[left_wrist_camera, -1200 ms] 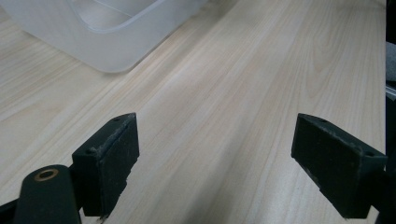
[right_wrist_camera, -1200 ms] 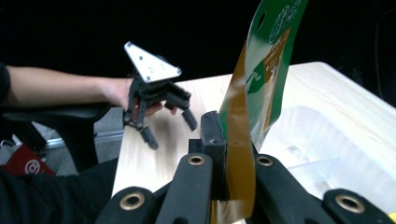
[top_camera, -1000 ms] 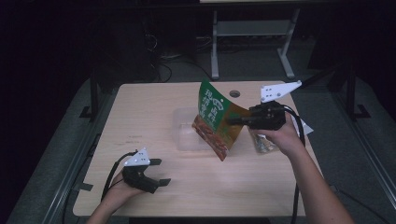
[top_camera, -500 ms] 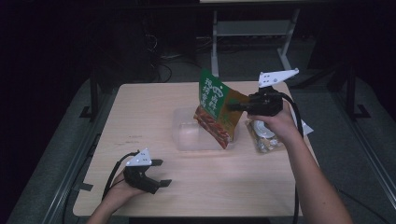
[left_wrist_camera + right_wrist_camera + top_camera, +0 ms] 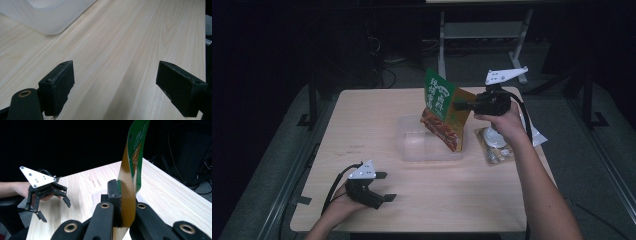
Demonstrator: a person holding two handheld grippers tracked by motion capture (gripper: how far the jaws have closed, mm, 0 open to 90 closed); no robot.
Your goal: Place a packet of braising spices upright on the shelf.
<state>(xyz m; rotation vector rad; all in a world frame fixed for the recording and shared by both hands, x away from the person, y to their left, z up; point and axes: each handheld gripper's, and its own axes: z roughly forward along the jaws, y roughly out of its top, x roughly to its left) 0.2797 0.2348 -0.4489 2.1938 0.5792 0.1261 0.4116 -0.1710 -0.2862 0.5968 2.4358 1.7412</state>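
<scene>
A green and orange snack packet [image 5: 443, 109] hangs tilted above a clear plastic container [image 5: 414, 149] at the table's middle. My right gripper [image 5: 460, 105] is shut on the packet's edge; in the right gripper view the packet [image 5: 131, 167] stands upright, pinched between the black jaws of the right gripper [image 5: 123, 202]. My left gripper [image 5: 384, 186] rests near the table's front left, open with nothing between its fingers; in its own view the left gripper [image 5: 115, 87] points along bare wood toward the container's corner [image 5: 47, 15]. The right gripper view shows the left gripper [image 5: 53, 207] farther off.
A clear bag of small items [image 5: 493, 145] lies on the wooden table [image 5: 372, 115] under my right wrist, with white paper [image 5: 532, 132] at the right edge. A metal stand [image 5: 477, 35] and cables sit on the dark floor behind the table.
My right gripper has carried the snack packet toward the far side of the table, lifting it more upright over the container. The left gripper has stayed where it was.
</scene>
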